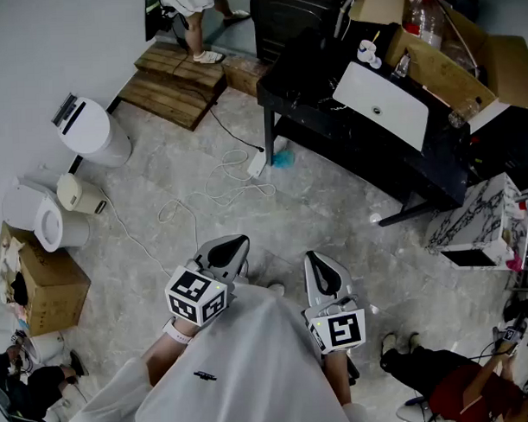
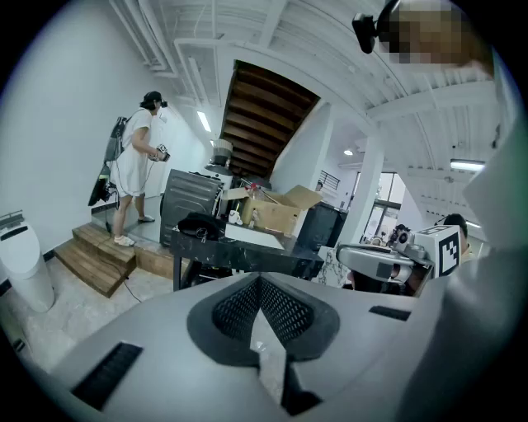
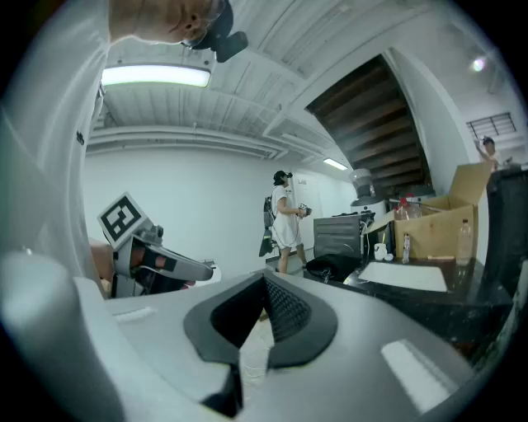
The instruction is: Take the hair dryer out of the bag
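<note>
A black bag (image 2: pixel 200 224) lies on the left end of a black table (image 1: pixel 348 142); it also shows in the right gripper view as a dark bag (image 3: pixel 334 266). No hair dryer is visible. My left gripper (image 1: pixel 233 247) is held close to my body over the floor, well short of the table, its jaws shut on nothing (image 2: pixel 260 280). My right gripper (image 1: pixel 318 263) is beside it, also shut and empty (image 3: pixel 264 284). Each gripper sees the other off to its side.
On the table are a white sheet (image 1: pixel 383 102), bottles and an open cardboard box (image 1: pixel 440 61). White bins (image 1: pixel 92 130), wooden steps (image 1: pixel 177 79) and loose cables (image 1: pixel 220 177) are on the floor. Another person (image 2: pixel 136 161) stands on the steps. A marbled cabinet (image 1: pixel 480 220) stands at the right.
</note>
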### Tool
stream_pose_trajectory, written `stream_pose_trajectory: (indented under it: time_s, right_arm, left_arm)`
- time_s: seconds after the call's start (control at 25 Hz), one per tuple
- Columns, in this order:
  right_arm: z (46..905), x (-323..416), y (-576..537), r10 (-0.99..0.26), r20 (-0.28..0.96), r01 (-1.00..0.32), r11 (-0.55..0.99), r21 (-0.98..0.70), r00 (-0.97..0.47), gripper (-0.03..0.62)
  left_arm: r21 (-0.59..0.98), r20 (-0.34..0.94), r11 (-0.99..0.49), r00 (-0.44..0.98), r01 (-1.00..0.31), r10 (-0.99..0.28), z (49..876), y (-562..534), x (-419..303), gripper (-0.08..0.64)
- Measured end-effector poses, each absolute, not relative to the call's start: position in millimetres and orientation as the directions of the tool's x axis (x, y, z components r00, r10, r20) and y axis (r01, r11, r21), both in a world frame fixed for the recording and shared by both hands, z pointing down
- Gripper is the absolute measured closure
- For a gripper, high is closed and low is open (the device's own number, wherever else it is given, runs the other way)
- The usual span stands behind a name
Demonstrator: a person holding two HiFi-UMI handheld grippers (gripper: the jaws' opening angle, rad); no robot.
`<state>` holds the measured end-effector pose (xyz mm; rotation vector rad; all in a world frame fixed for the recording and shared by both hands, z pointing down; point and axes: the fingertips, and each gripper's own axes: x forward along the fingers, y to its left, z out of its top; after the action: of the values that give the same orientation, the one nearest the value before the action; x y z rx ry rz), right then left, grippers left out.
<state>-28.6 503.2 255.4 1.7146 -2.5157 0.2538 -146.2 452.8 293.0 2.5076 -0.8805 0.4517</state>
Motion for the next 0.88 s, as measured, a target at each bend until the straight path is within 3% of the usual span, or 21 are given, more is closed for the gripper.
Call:
stream_pose_trajectory:
  time_s: [0.36, 0.64, 0.88]
  right_arm:
    - [268, -70, 506, -0.901, 0.234, -0.930, 0.362, -0.062, -0.366, 0.581]
    - [277, -48, 534, -0.935, 0.226, -0.956, 0.237, -0.172, -0.273, 0.555]
    - [270, -14, 561, -0.966, 0.167, -0.968, 0.164, -0.191, -0.197, 0.580]
  left_arm:
    - [0.289, 0.422, -0.680, 0.727, -0.674, -0.542, 296, 455, -190, 0.552]
    - [0.320, 0.447, -0.667, 0.728, -0.672, -0.519, 299, 472, -188, 0.552]
    - [0.331, 0.447, -0.685, 0.747, -0.649, -0.493, 298, 495, -164, 0.552]
